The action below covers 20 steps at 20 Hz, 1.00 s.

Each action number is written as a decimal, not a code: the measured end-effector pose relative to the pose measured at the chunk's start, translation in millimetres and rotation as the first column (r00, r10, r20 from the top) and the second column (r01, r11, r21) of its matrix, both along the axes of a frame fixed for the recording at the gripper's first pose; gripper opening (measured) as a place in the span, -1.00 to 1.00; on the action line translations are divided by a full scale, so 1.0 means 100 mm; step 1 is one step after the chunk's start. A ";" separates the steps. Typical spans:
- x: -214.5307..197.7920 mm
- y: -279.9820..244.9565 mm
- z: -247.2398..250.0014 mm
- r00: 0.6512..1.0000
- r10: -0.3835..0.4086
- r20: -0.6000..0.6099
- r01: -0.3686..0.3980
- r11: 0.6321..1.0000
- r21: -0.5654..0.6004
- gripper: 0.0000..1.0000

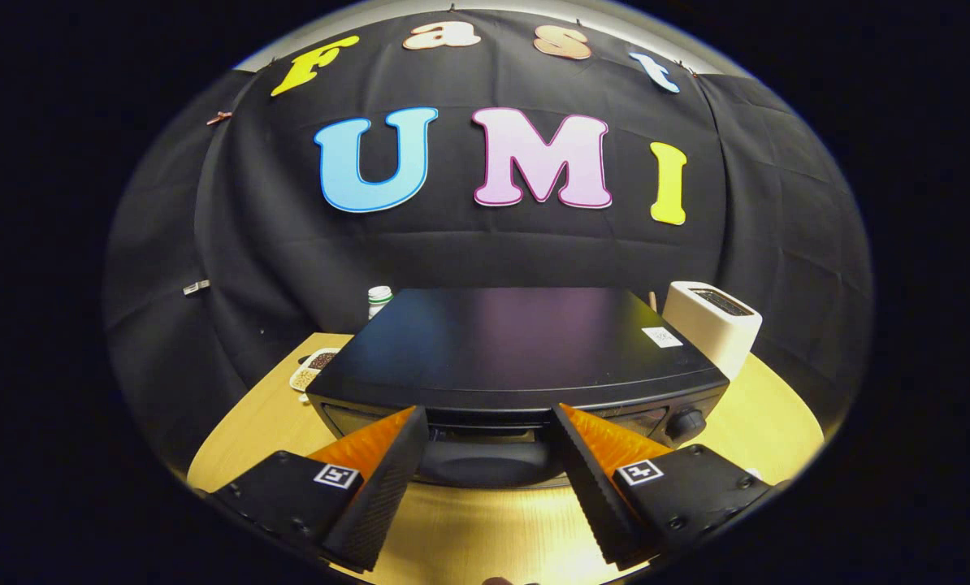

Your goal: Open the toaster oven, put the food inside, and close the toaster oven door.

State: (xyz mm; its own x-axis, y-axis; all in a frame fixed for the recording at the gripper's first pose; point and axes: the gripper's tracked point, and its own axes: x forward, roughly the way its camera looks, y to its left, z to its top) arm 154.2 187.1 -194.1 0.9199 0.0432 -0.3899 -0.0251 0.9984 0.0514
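The black, box-shaped toaster oven [517,357] sits on the light wooden counter [485,528] straight ahead of the tool [489,431], its broad flat top facing up and its front turned toward the fingers. The tool's two black fingers with orange backs are spread apart and hold nothing. Their tips reach the upper edge of the oven's front, one on each side of the dark curved door handle [481,463], which runs crosswise, left to right, across the gap between them. That is what the next move depends on, as I judge it: the handle lies square to the fingers and a little below their tips, so the tool must drop slightly to catch it and pull the door down and outward. The door looks shut. A round black knob [686,422] sits beyond the right finger. I cannot make out the food to be loaded.
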 end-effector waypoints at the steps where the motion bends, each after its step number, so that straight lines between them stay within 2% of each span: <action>1: -0.02 0.00 0.00 1.000 0.002 -0.003 -0.002 1.000 0.000 0.98; 12: -0.68 0.04 -0.17 0.998 0.038 -0.057 -0.040 0.999 -0.036 0.96; 16: -0.98 0.03 -0.43 0.988 0.061 -0.140 -0.067 0.997 -0.042 0.95; 20: -1.27 0.03 -0.72 0.971 0.067 -0.230 -0.065 0.998 0.015 0.91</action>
State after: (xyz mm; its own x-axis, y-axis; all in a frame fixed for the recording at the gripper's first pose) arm 27.2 189.6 -266.3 0.8001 0.1046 -0.5906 -0.0774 0.9945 0.0712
